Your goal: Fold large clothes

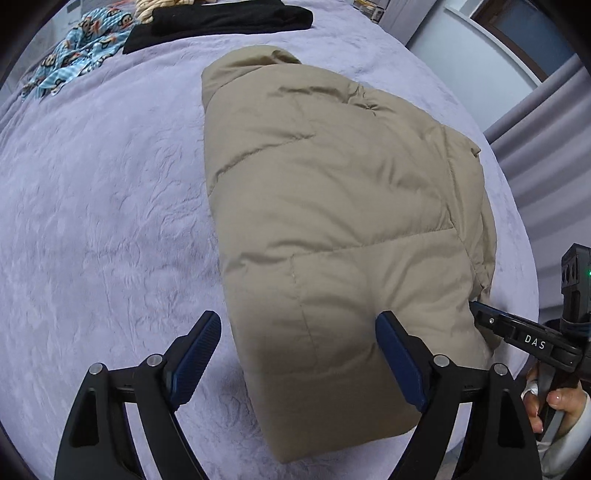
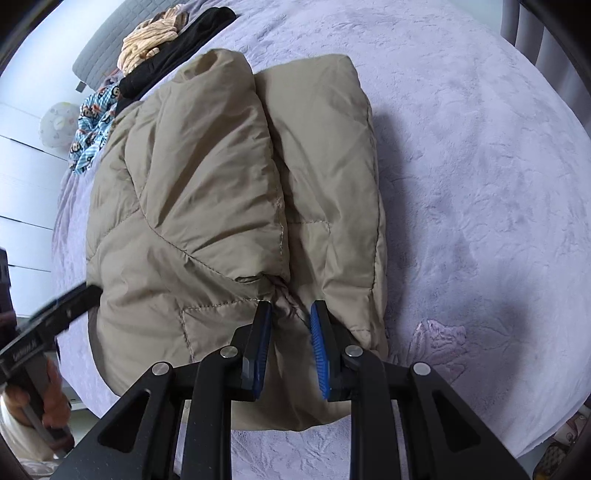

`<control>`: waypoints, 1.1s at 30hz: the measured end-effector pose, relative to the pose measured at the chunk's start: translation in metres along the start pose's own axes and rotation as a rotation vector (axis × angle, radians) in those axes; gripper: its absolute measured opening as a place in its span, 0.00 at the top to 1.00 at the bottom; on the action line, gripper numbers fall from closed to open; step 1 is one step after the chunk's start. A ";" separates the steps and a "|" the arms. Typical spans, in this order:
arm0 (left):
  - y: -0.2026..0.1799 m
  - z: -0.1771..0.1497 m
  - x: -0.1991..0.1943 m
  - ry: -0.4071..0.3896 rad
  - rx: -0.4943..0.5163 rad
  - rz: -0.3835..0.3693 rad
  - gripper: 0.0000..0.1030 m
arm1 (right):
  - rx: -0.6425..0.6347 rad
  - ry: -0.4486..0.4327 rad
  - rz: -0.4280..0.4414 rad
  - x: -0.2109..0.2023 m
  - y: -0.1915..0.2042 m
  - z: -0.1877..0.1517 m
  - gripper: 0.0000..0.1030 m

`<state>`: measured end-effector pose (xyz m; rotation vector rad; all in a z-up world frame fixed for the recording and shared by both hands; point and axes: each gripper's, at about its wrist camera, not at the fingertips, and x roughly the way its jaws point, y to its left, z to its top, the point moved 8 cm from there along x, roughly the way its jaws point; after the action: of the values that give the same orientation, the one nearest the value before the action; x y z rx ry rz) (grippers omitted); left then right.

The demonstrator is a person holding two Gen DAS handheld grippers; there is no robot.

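From my left wrist view, the beige puffer jacket (image 1: 332, 206) fills the centre and runs toward 1 o'clock, lying folded on the bed's lavender plush blanket (image 1: 103, 221). Its shell is smooth, matte and quilted in broad puffy panels with stitched seams, and the near end is a rounded, thick fold. My left tongs (image 1: 295, 362) stand wide apart, ribbed blue pads (image 1: 195, 358) facing inward, straddling that near corner without pinching it. At 3 o'clock my right tongs (image 1: 480, 314) reach the jacket's edge.

In the right wrist view the jacket (image 2: 207, 192) shows two padded lobes side by side, with a deep crease between them. My right tongs (image 2: 291, 350) are narrowed on a bunched gather of fabric at that crease.

At 11 o'clock lie a black garment (image 1: 221, 22) and a blue monkey-print cloth (image 1: 74, 51), crumpled.
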<state>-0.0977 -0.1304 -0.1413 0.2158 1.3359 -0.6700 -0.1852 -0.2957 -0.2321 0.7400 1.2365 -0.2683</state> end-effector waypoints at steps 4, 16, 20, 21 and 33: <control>0.004 -0.008 -0.005 0.002 0.003 0.001 0.16 | -0.006 -0.007 -0.033 -0.007 0.006 -0.003 0.76; 0.021 -0.027 -0.030 -0.016 0.037 0.023 0.15 | 0.032 -0.119 -0.064 -0.058 0.035 -0.011 0.53; 0.029 -0.033 -0.040 -0.040 0.048 0.028 0.00 | 0.038 -0.140 -0.067 -0.061 0.044 -0.021 0.50; 0.030 -0.034 -0.042 -0.043 0.053 0.027 0.00 | 0.041 -0.144 -0.069 -0.063 0.043 -0.025 0.50; 0.057 -0.032 -0.045 -0.045 0.011 0.108 0.00 | 0.019 -0.154 -0.076 -0.072 0.060 -0.029 0.33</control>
<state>-0.0961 -0.0542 -0.1194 0.2783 1.2683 -0.5887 -0.1970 -0.2469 -0.1482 0.6769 1.1186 -0.3924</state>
